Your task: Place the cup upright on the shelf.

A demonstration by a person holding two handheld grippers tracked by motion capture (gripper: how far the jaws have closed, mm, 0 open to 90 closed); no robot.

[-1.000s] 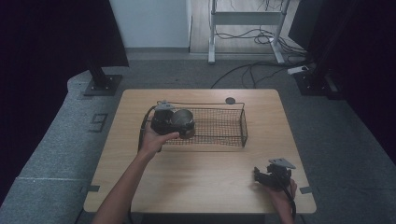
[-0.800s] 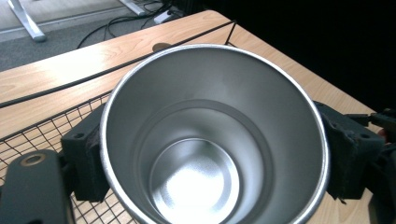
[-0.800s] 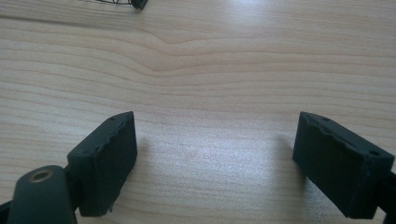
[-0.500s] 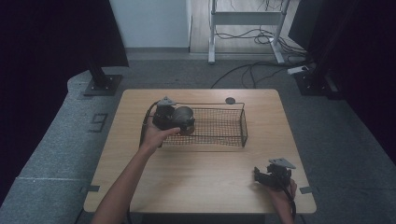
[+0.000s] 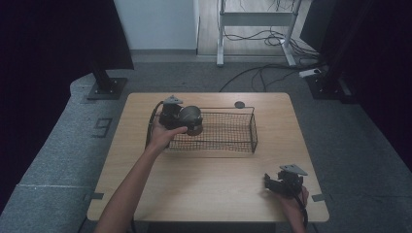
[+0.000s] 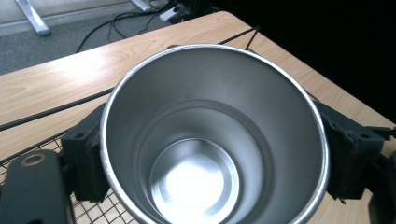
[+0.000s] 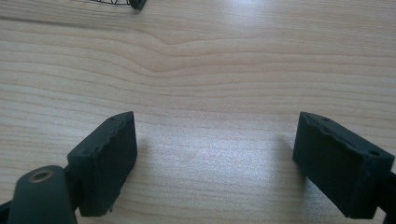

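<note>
A shiny steel cup (image 6: 212,140) sits between my left gripper's black pads (image 6: 84,158), which press on its two sides. I look straight into its mouth. In the high view the left gripper (image 5: 187,120) holds the cup (image 5: 193,119) over the left end of a black wire basket (image 5: 245,143), lying on its side with its mouth toward the gripper. My right gripper (image 5: 272,183) rests near the table's front right corner. Its two pads (image 7: 105,163) stand far apart over bare wood (image 7: 210,84), with nothing between them.
A small dark round disc (image 5: 239,104) lies on the table behind the basket. The wooden table (image 5: 214,194) stands on grey floor. Cables and a metal frame's legs (image 5: 221,56) are behind it, and a stand's base (image 5: 107,87) is at the far left.
My left hand has carried the cup a little to the right and farther over the basket's left end. The right gripper has stayed where it was.
</note>
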